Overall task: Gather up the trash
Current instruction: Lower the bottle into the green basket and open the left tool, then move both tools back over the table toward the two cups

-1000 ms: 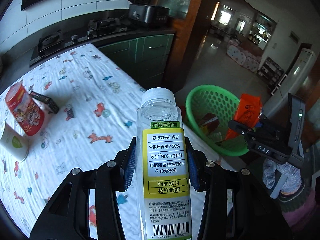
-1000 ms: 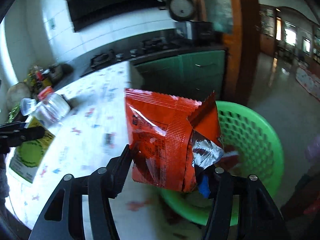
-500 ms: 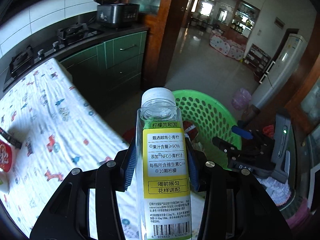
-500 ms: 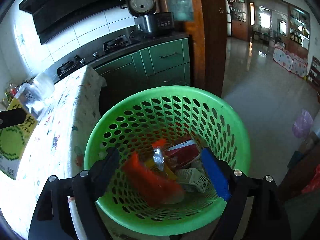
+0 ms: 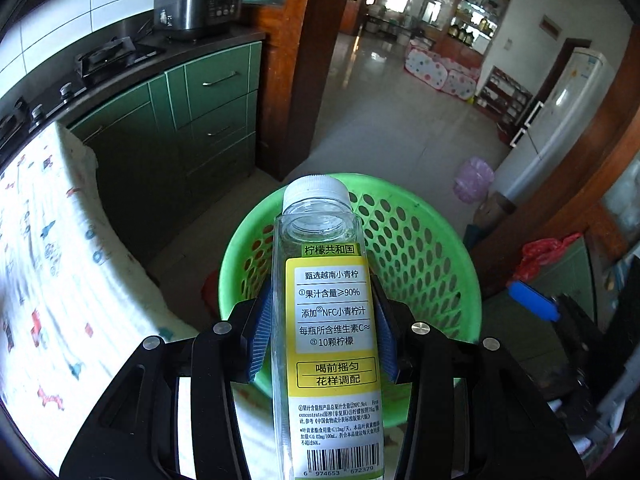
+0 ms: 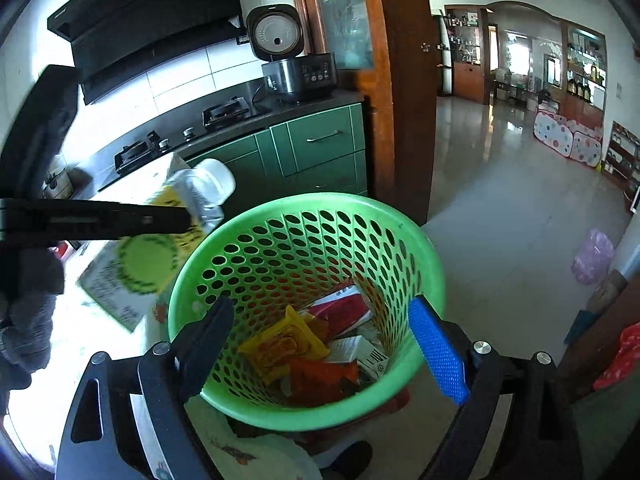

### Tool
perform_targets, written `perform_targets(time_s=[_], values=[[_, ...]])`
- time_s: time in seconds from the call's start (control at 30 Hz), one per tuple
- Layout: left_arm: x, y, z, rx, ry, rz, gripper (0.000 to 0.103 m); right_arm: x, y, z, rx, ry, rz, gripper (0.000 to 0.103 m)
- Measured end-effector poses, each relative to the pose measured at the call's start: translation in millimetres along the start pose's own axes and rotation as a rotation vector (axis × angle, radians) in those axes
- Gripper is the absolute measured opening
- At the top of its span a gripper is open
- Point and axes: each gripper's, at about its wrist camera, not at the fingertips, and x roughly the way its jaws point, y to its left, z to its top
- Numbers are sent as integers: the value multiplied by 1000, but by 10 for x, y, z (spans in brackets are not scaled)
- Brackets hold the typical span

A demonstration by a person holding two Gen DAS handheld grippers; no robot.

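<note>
The left gripper (image 5: 324, 340) is closed on an empty juice bottle (image 5: 328, 320), blue pads pressing its two flat sides. The bottle's long axis runs along the fingers, cap at 12 o'clock, and the cap already lies over the near rim of the green perforated basket (image 5: 420, 240). The next move probably needs the bottle further toward 12 o'clock before release. The right gripper (image 6: 320, 344) has just been opening and holds nothing; the basket mouth shows between its jaws, and an orange snack wrapper (image 6: 320, 372) lies inside.
</note>
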Motion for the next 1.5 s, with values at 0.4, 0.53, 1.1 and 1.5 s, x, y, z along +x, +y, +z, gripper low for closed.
perform_targets(time_s=[0.4, 0.53, 1.1, 1.5], values=[[378, -5, 88, -46, 11, 2, 66, 41, -164, -117, 54, 26, 10, 86], [293, -23, 25, -20, -2, 14, 66, 76, -160, -137, 57, 39, 10, 86], [-894, 724, -521, -111, -106, 169, 66, -102, 566, 37, -20, -9, 118, 86], [-1815, 1622, -1098, -249, -204, 449, 66, -101, 1403, 143, -138, -13, 233, 86]])
